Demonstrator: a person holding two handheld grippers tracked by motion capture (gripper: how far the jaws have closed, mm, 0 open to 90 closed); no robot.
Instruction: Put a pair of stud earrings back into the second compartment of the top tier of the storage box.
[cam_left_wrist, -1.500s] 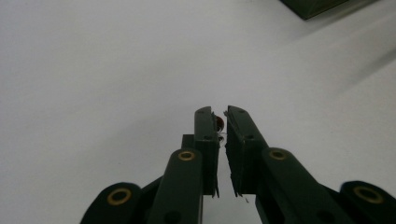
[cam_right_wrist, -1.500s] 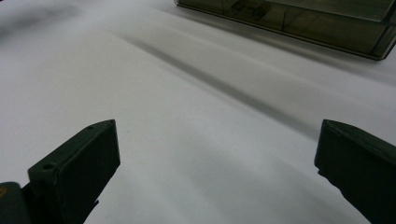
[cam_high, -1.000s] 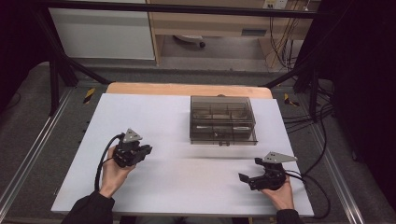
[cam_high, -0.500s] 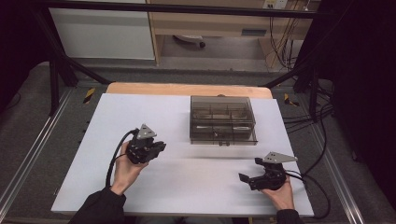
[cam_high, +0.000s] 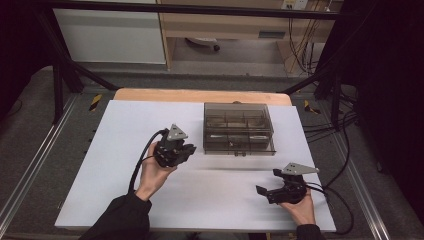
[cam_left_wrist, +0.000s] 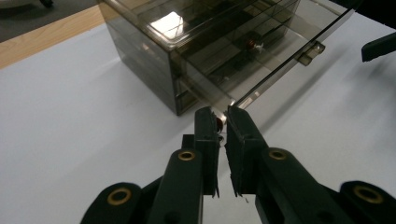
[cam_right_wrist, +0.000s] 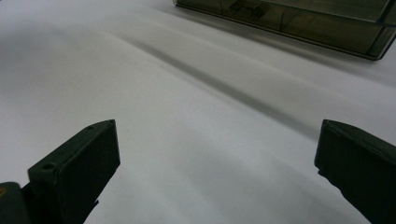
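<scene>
A smoky clear, lidded compartment box (cam_high: 239, 129) sits on the white desk (cam_high: 110, 150). The left hand-held gripper (cam_high: 187, 149), at its 8 o'clock, is nearly closed and empty; the right hand-held gripper (cam_high: 265, 192) gapes wide, empty.

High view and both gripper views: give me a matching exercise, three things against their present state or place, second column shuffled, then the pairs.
Things:
1. left tongs
2. right tongs
3. smoky plastic organiser box

States:
A. lid down, at the far middle of the white table
B. jaws nearly together, pointed at the box's near corner
C. jaws spread wide over bare tabletop, nothing between them

Pairs: 1-B, 2-C, 3-A
</scene>
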